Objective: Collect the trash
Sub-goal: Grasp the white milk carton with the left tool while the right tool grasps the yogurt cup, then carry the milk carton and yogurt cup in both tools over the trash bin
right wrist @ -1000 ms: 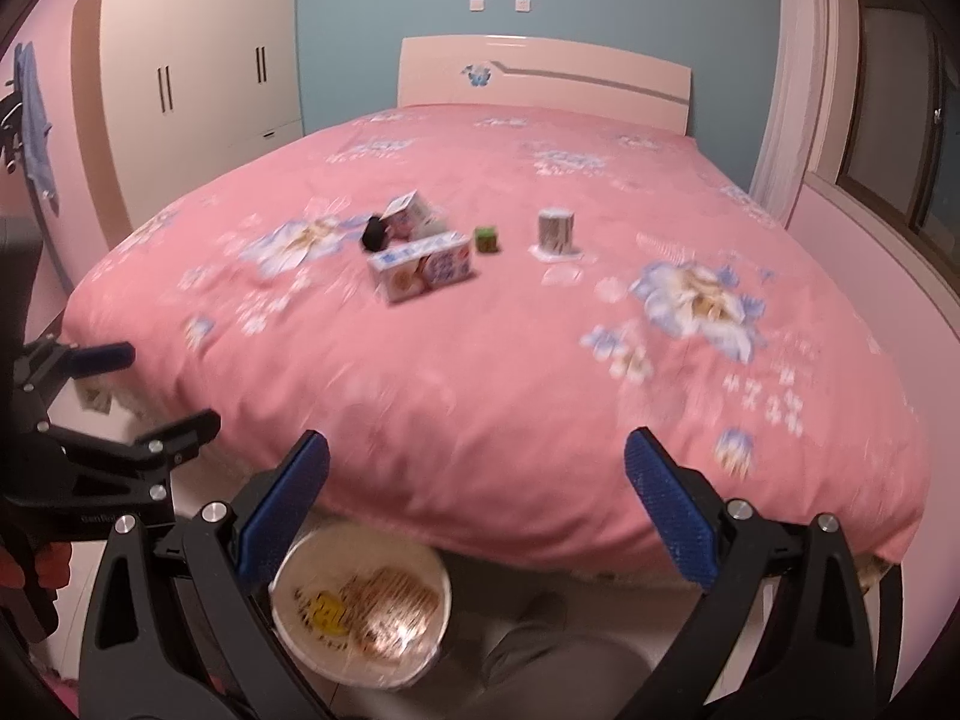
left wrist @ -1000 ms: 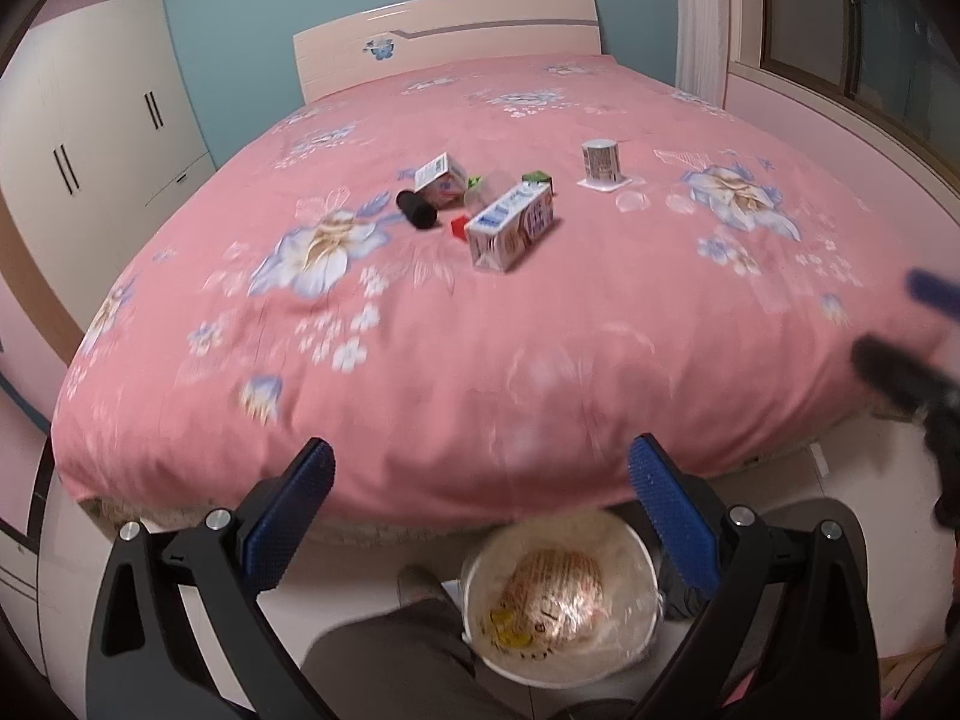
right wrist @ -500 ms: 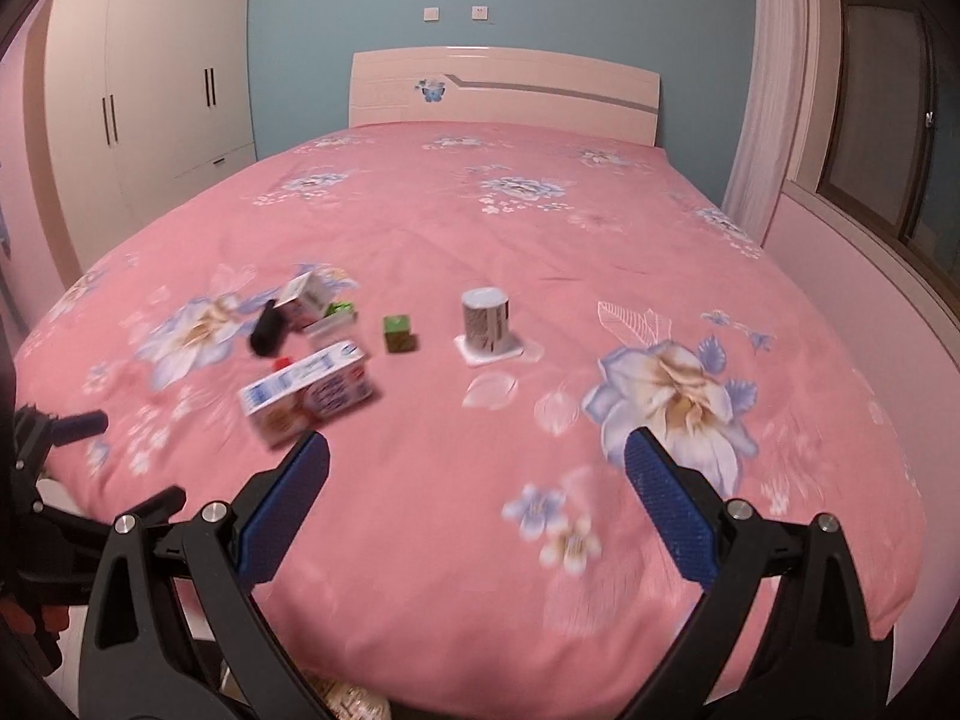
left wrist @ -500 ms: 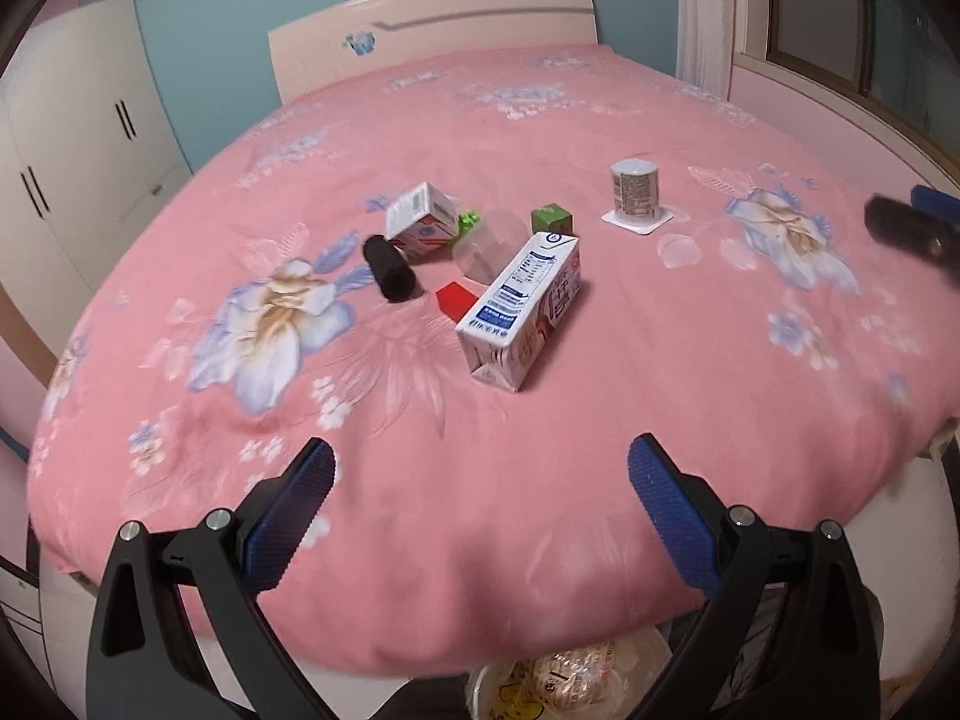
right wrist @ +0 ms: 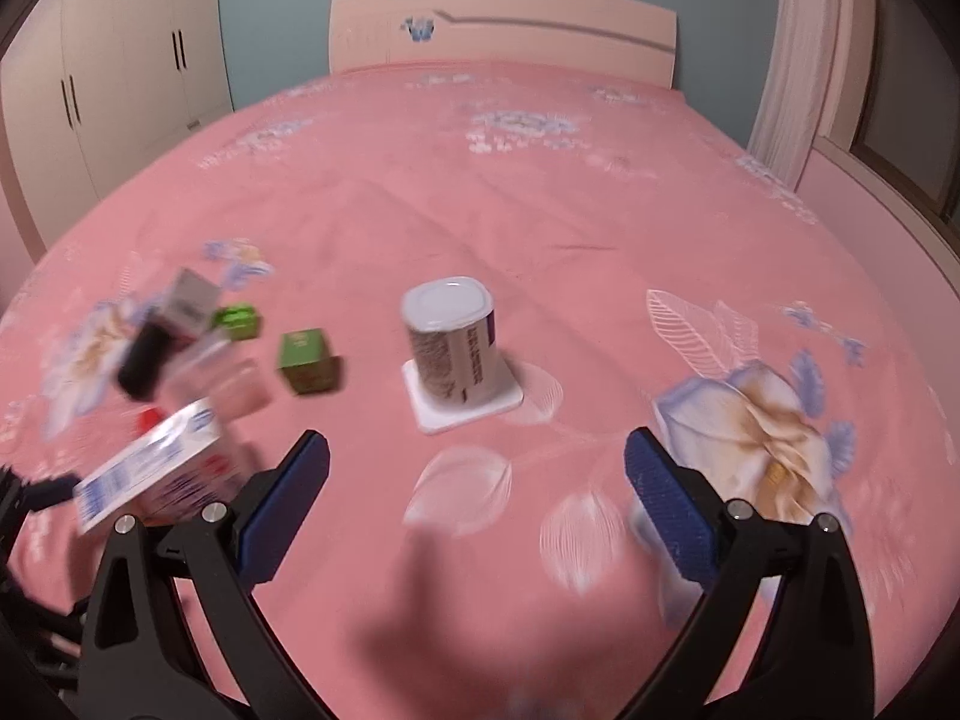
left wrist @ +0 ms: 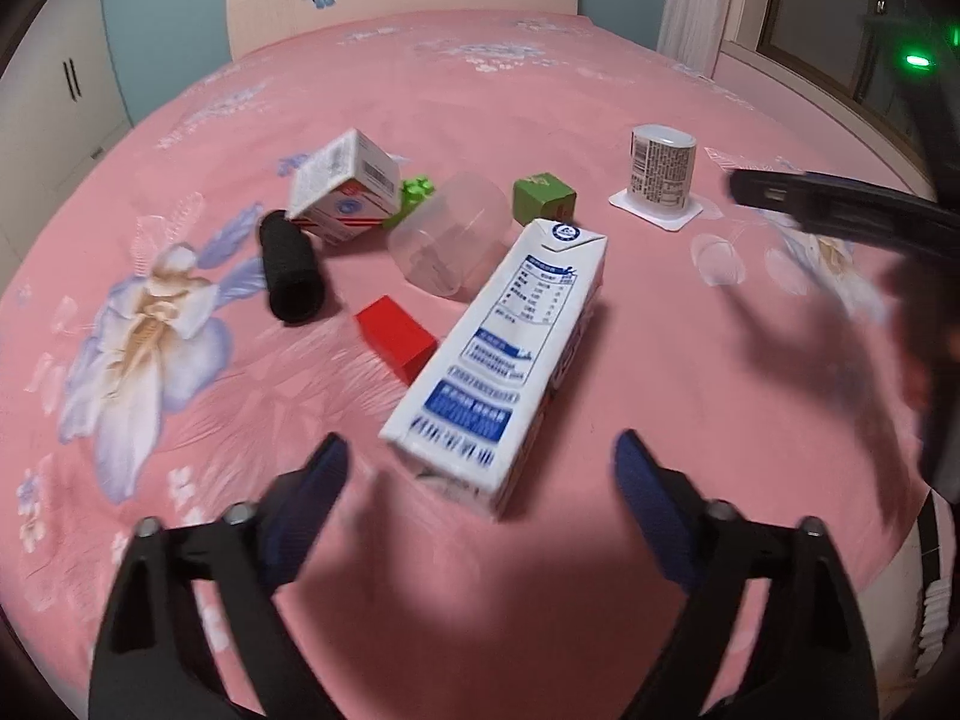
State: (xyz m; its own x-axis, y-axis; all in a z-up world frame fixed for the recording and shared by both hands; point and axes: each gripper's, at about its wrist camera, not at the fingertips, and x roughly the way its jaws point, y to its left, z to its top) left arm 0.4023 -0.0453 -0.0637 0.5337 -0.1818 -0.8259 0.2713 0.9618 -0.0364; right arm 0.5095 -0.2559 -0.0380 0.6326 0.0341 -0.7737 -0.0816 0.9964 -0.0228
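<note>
Trash lies on a pink flowered bedspread [left wrist: 540, 72]. A white and blue milk carton [left wrist: 504, 354] lies on its side just ahead of my open, empty left gripper [left wrist: 480, 468]. Behind it lie a clear plastic cup [left wrist: 450, 240], a red block [left wrist: 396, 336], a black cylinder [left wrist: 291, 273], a small white box [left wrist: 345, 189], a green toy piece [left wrist: 414, 192] and a green cube [left wrist: 543, 198]. An upside-down yogurt cup [right wrist: 453, 339] stands on its square lid ahead of my open, empty right gripper [right wrist: 477, 468]. The carton [right wrist: 156, 474] shows blurred at left there.
The headboard [right wrist: 504, 30] and blue wall stand at the far end. White wardrobes [right wrist: 108, 78] stand at left. A curtain and window [right wrist: 840, 60] are at right. The right gripper's body [left wrist: 870, 210] crosses the right side of the left wrist view.
Both grippers have moved up from the floor and forward over the bed. The trash now looks much closer. The bowl seen below earlier has dropped out of view.
</note>
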